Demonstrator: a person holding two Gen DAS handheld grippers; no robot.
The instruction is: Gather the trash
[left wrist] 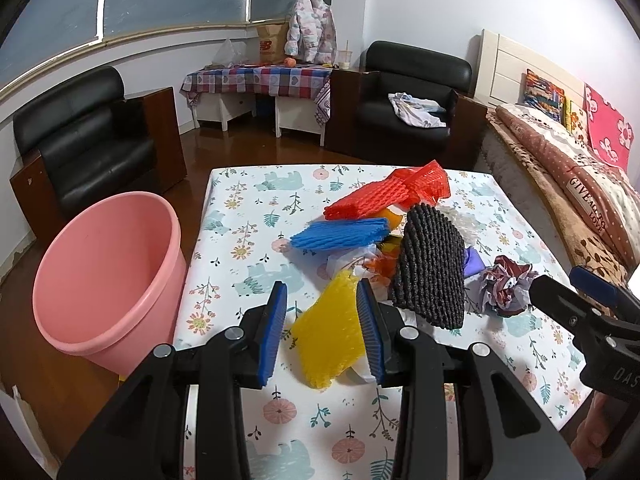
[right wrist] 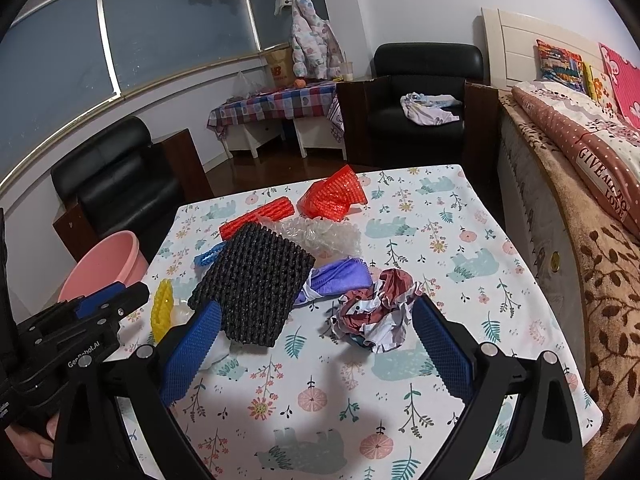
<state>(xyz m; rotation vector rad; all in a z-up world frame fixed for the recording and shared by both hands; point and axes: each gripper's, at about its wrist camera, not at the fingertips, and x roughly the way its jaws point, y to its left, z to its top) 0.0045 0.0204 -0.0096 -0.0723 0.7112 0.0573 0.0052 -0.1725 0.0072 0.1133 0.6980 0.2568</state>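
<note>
The left gripper (left wrist: 322, 332) is reaching over the near edge of the table (left wrist: 256, 208), its blue pads spread apart on either side of a yellow foam net (left wrist: 332, 340) that is lying flat on the floral cloth; the pad on the robot's right looks to be touching the net's edge, though from this angle it is hard to be sure, and the other pad is standing clear of it. Just beyond the yellow piece the rest of the trash is sitting in a loose heap: a black foam net (left wrist: 432, 268) propped up and tilted, a blue foam net (left wrist: 340, 234) lying behind it, a red foam net (left wrist: 372, 200) farther back with a red mesh bag (right wrist: 334, 196) beside it, a clump of clear bubble wrap (right wrist: 324, 236), a purple wrapper (right wrist: 340, 278) and a crumpled paper ball (right wrist: 376, 316). The right gripper (right wrist: 316, 356) is hovering with its jaws wide apart, holding nothing, and the paper ball is lying on the cloth between its fingers, closer to the right one. A pink bucket (left wrist: 104, 280) is standing on the floor hard against the table's left side, near the left gripper. Behind the table two black armchairs (left wrist: 408, 96) are facing in, and a bed (left wrist: 560, 168) is running along the right.
</note>
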